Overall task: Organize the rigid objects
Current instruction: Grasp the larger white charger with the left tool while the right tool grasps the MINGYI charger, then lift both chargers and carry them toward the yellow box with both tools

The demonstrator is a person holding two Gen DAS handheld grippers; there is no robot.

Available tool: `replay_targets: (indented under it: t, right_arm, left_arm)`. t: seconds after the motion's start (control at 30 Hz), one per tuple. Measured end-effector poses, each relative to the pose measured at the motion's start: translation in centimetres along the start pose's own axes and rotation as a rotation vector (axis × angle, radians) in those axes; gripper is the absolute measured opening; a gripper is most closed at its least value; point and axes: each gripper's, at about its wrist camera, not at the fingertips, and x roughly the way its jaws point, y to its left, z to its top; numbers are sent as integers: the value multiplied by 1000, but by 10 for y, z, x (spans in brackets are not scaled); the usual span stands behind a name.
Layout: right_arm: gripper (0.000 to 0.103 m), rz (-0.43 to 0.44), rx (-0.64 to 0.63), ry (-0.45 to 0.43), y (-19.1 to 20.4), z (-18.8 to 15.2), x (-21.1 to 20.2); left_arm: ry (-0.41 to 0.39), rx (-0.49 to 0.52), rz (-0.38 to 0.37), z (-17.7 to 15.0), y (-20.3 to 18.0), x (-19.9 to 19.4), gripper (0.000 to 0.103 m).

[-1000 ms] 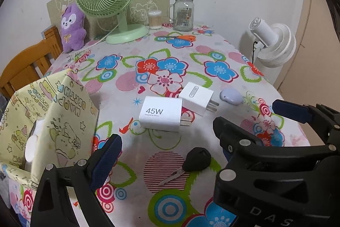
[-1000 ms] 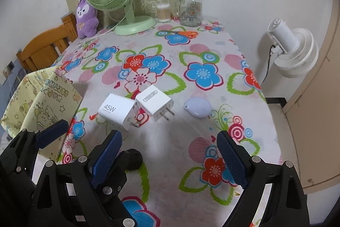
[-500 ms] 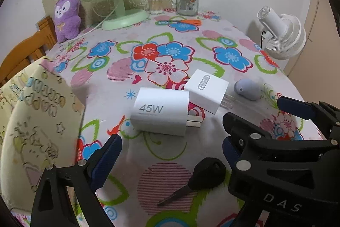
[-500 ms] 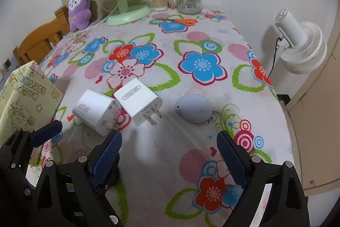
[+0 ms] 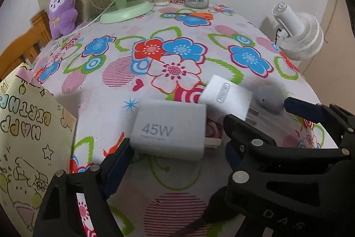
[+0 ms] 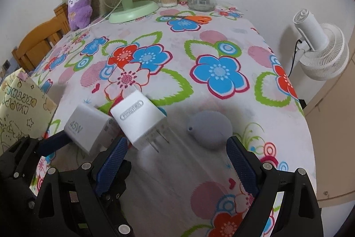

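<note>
- Left wrist view: my left gripper (image 5: pixel 175 159) has its jaws apart but just closing in around the white rectangular 45W charger block (image 5: pixel 169 134) on the floral tablecloth (image 5: pixel 177 54); no squeeze yet.
- I'd centre both pads on its flat sides, clear of the prongs and the smaller white plug adapter (image 5: pixel 226 97) just beside it.
- Right wrist view alone shows my right gripper (image 6: pixel 177 159) spread wide and empty, near the grey rounded pebble-shaped gadget (image 6: pixel 210 128).
- Only the left view shows the dark key (image 5: pixel 206 219).
</note>
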Motion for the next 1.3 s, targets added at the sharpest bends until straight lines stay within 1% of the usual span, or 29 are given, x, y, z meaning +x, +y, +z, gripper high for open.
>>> replay_targets:
  t: [0.07, 0.17, 0.27, 0.43, 0.47, 0.5, 0.53, 0.63, 0.67, 0.7, 0.77, 0.8, 0.9, 1.03, 1.17, 1.2, 1.27, 1.3]
  right_arm:
    - [93, 1, -5, -2, 2, 3, 2]
    - [93, 3, -19, 1, 7, 8, 6]
    - [93, 9, -29, 1, 11, 12, 9]
    - [91, 12, -50, -7, 17, 17, 15]
    - [88, 20, -53, -6, 18, 18, 17]
    - [82, 32, -52, 1, 19, 18, 19]
    - [77, 49, -43, 17, 19, 19, 22]
    - [70, 42, -56, 7, 23, 20, 22]
    - [65, 40, -61, 7, 24, 20, 22]
    - [55, 34, -66, 5, 25, 20, 22]
    - [45, 19, -69, 3, 25, 20, 21]
    - [43, 17, -70, 3, 24, 20, 21]
    - [42, 27, -60, 1, 22, 19, 20]
    - [42, 33, -43, 5, 20, 18, 18]
    - [42, 38, -14, 14, 14, 18, 17]
    - [42, 39, -5, 16, 13, 19, 17]
    - [42, 39, 4, 17, 11, 20, 17]
    - [42, 41, 8, 17, 10, 20, 17]
  left_arm:
    - [-2, -7, 8, 2, 3, 1, 82]
    - [4, -1, 6, 4, 4, 3, 82]
    - [3, 6, -6, 6, 3, 2, 75]
    - [1, -5, 2, 9, 6, 4, 74]
    - [0, -6, 3, 10, 7, 4, 74]
    - [-1, -7, 3, 9, 7, 4, 74]
    - [-1, -5, 5, 10, 7, 4, 74]
    - [1, -8, 8, 11, 8, 5, 76]
    - [0, -9, 8, 11, 9, 5, 77]
    - [2, -10, 8, 11, 9, 5, 77]
    - [-5, -8, 23, 11, 8, 6, 81]
    - [-8, -9, 32, 11, 8, 6, 85]
    - [-10, -13, 34, 12, 10, 8, 88]
    - [-15, -18, 52, 14, 12, 11, 98]
    - [-14, -22, 43, 18, 12, 15, 98]
    - [-16, -20, 42, 19, 12, 15, 98]
    - [-25, -14, 31, 19, 10, 14, 90]
    - [-27, -9, 13, 19, 8, 13, 80]
